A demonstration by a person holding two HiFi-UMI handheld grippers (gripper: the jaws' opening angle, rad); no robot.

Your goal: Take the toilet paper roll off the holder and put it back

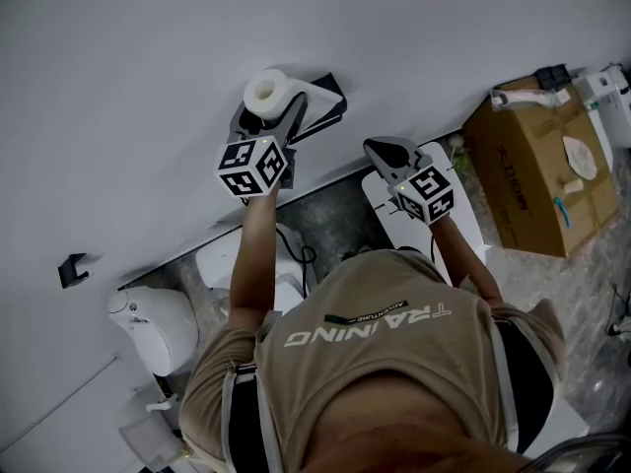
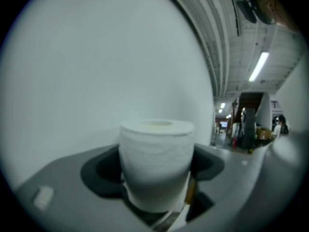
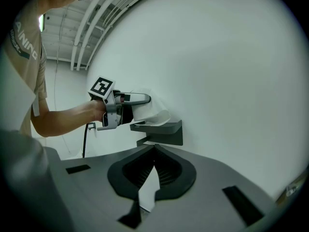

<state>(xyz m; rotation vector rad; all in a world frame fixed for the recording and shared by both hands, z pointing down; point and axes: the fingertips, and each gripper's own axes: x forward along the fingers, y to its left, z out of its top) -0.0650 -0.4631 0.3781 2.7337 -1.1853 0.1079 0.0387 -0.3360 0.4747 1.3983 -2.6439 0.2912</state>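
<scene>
Toilet paper roll (image 2: 155,163), place: hard by the white wall (image 1: 148,67), clamped in my left hand; I see nothing else bearing it
Holder (image 3: 166,129): dark bracket fixed to the wall, flat on top, with what looks like an arm (image 3: 145,141) below; it lies just under the roll and a little beyond it; whether the two touch I cannot tell
Left hand-held gripper (image 1: 271,109): jaws stand wide and press the roll's two sides; it points almost level at the wall
Right hand-held gripper (image 1: 383,148): jaws closed together on nothing; it hangs well apart to the side, so my left hand is by far the nearer to the holder
Roll's long axis: upright, core hole facing up, crosswise to my jaws; I judge the arm runs level, so the roll would need tipping over before it slides back on
Loose tail (image 3: 161,116): a flap of paper droops toward the holder's top edge; it could snag
</scene>
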